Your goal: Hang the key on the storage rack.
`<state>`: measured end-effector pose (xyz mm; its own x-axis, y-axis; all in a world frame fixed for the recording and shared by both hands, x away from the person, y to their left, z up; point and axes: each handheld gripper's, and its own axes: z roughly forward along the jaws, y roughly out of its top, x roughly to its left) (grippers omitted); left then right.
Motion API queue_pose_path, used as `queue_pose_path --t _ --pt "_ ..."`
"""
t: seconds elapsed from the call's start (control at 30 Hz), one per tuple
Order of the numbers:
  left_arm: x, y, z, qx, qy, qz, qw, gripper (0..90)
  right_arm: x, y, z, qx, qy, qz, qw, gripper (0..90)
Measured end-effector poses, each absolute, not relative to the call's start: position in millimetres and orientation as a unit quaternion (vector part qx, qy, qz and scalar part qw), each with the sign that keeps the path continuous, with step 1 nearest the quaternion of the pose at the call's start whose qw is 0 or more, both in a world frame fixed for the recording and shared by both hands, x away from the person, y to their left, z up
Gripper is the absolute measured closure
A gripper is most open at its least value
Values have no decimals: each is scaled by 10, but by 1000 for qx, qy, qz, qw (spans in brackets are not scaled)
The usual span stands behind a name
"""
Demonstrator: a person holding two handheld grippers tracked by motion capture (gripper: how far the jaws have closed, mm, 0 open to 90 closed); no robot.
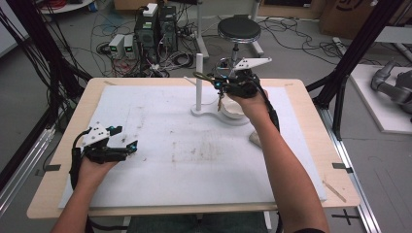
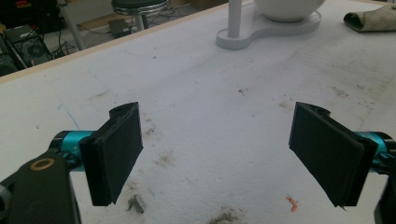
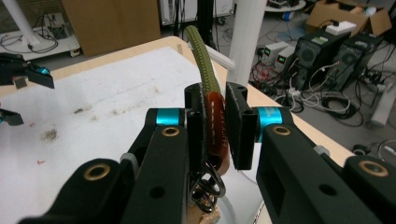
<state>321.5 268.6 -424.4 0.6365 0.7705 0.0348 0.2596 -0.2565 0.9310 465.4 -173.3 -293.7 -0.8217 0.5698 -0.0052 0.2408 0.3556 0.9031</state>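
Near the far edge of the tabletop (image 1: 311, 160), right of centre, the right gripper (image 1: 227, 83) was pinching a keychain: olive cord loop (image 3: 201, 56) sticking out ahead of the jaws, brown leather tab (image 3: 218, 126) clamped between them, metal rings (image 3: 208, 186) dangling below. It hovered just beside the white post (image 1: 199, 80) of a stand whose base carries a white bowl (image 1: 232, 112). Judging by this, the job looked like hanging the loop on a peg of that post or dropping the keychain in the bowl. Risks: the grip was on the thin leather tab only, so the hanging rings could swing and pull it askew or let it slip out; the cord loop was floppy and could miss or brush past the peg; a nudge of the gripper against the post could tip or shift the light stand; the rings could catch the bowl rim. The left gripper (image 1: 127, 147) sat idle near the left edge, jaws spread wide with nothing between them, well apart from the stand. A crumpled cloth (image 2: 371, 21) lay beside the bowl.
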Motion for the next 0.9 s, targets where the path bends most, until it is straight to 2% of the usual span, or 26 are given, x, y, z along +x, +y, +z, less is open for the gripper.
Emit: queue_pose_path --t 0.9 --pt "3210 2690 -4253 752 343 252 504 173 4764 -1637 -2913 316 797 487 169 804"
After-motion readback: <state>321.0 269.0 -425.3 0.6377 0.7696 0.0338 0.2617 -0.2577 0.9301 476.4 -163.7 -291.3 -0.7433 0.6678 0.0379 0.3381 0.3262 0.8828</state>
